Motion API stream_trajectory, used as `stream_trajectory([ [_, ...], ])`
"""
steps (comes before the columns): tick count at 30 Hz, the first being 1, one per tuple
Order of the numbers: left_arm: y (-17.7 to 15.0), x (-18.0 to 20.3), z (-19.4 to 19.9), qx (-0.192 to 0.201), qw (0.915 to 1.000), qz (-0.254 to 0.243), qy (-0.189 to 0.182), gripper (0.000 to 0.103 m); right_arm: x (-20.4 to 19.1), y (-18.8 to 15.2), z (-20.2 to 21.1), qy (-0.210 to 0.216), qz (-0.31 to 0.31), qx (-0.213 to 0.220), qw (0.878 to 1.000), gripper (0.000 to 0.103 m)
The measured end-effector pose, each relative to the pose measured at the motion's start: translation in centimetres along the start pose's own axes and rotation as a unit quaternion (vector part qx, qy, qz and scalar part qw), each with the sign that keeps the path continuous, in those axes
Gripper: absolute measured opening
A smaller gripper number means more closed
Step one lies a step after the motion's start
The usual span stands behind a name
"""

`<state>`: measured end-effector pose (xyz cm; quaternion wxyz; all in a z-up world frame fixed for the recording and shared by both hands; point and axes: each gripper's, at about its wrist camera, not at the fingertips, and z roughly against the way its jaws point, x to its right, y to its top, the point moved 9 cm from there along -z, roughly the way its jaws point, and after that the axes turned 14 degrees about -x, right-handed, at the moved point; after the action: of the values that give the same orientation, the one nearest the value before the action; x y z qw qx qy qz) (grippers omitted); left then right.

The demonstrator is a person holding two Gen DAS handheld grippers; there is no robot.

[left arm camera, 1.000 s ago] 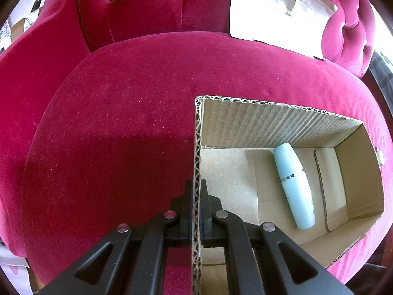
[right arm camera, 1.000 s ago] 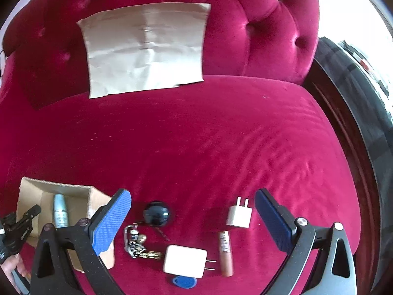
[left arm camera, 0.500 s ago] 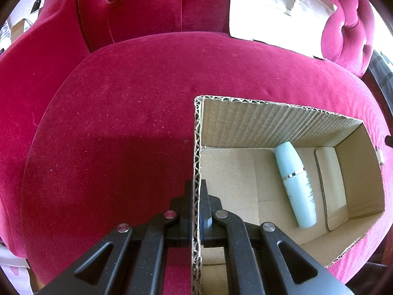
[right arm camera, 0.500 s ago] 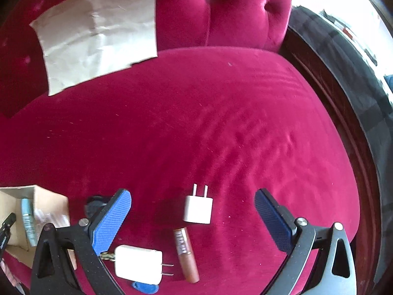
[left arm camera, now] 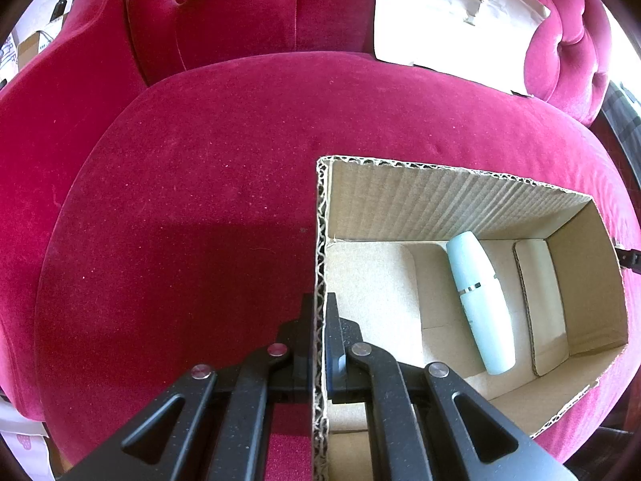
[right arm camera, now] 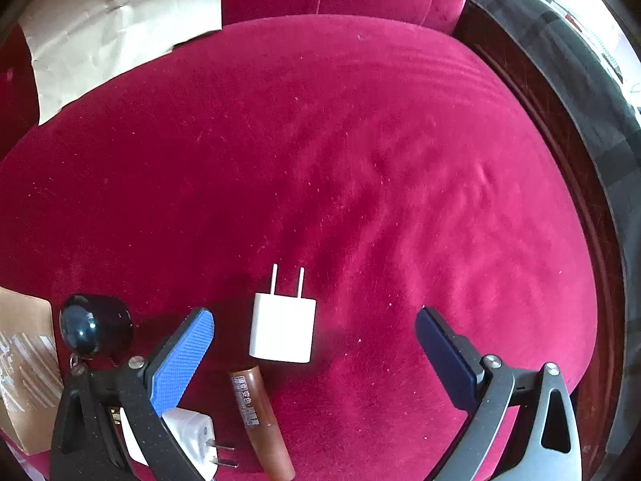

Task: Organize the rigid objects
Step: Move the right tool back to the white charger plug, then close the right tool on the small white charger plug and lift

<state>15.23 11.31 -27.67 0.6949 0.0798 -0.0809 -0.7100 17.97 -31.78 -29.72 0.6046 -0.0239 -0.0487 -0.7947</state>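
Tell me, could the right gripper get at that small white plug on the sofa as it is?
Probably yes. The right gripper is open, and the small white plug lies flat on the sofa cushion between its fingers with nothing on top. The brown tube lies close beside it, which might get nudged.

Red velvet sofa seat [right arm camera: 360, 160] w/ cardboard box [left arm camera: 440, 200], white charger [right arm camera: 282, 330], brown tube [right arm camera: 260, 421], black ball [right arm camera: 94, 324].

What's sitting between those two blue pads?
In the right wrist view, a small white plug adapter lies on the red cushion between the open right gripper's pads.

Crimson sofa [right arm camera: 360, 140], white charger [right arm camera: 282, 330]
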Motion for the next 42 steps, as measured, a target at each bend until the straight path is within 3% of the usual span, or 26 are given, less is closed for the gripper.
stream_trajectory([
  [7,0.1,0.0,-0.1,0.000,1.0000,0.000,0.001,0.003,0.8,-0.2,0.3,0.019,-0.009,0.003,1.000,0.102],
  [9,0.1,0.0,-0.1,0.000,1.0000,0.000,0.001,0.003,1.2,-0.1,0.3,0.026,-0.010,-0.001,1.000,0.097],
  [11,0.0,0.1,0.0,0.000,1.0000,0.000,0.002,0.003,1.6,0.0,0.3,0.027,-0.012,-0.003,1.000,0.084],
  [14,0.0,0.1,0.0,0.000,1.0000,0.001,0.002,0.003,1.4,0.0,0.2,0.026,-0.009,-0.009,1.000,0.055],
  [15,0.0,0.1,0.0,0.000,1.0000,0.001,0.002,0.003,0.8,-0.1,0.0,0.033,-0.004,-0.012,0.999,0.037],
  [16,0.0,0.1,0.0,0.000,1.0000,0.000,0.002,0.003,0.4,-0.2,0.1,0.042,-0.002,-0.014,0.999,0.029],
  [42,-0.1,0.4,0.1,0.000,1.0000,0.000,0.007,0.003,-3.1,-1.1,5.1,0.023,0.020,0.008,1.000,0.028],
])
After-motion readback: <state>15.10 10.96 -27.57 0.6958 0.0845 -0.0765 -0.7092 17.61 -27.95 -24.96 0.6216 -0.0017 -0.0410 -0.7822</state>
